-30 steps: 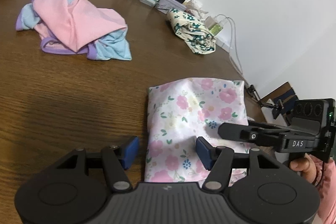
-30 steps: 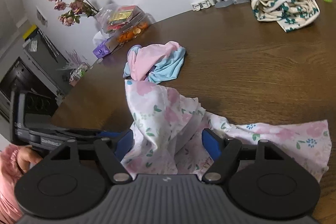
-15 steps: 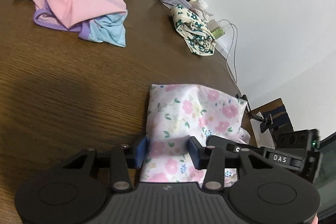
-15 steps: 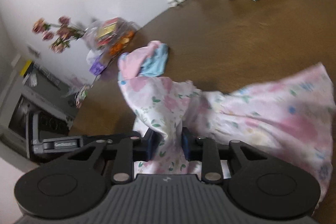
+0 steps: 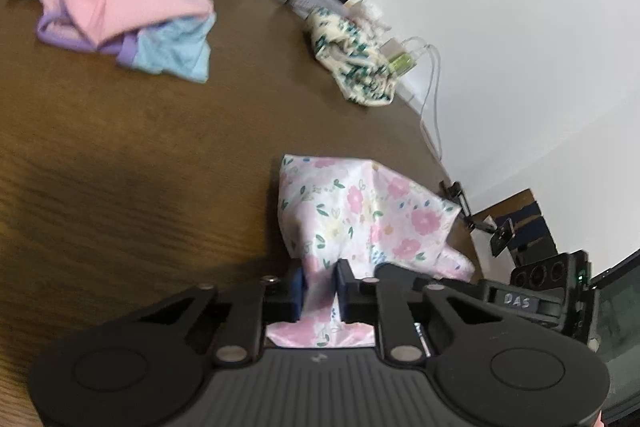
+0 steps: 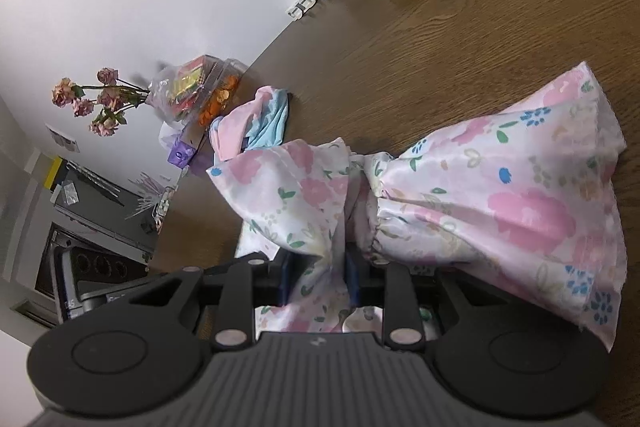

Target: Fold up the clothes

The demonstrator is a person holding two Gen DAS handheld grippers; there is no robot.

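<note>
**A:** Left wrist view showed the left gripper (image 5: 319, 293) with its fingers (image 5: 296, 287) pinched shut on an edge of the floral garment (image 5: 360, 211), which rose off the worktop (image 5: 120, 167) in a peak.

**B:** And the right gripper (image 6: 318, 283) was clamped the same way on a bunched part of that cloth, most of it draped to the right.

**A:** So a fold was mid-lift, both ends held. Which edge each one had, I couldn't quite tell; the left picture was blurred.

**B:** Next would want the held edge carried over and laid flat on the rest, kept taut. The pink and blue garment (image 5: 120, 7) and the green-print one (image 5: 352, 63) lay crumpled, well apart.
</note>
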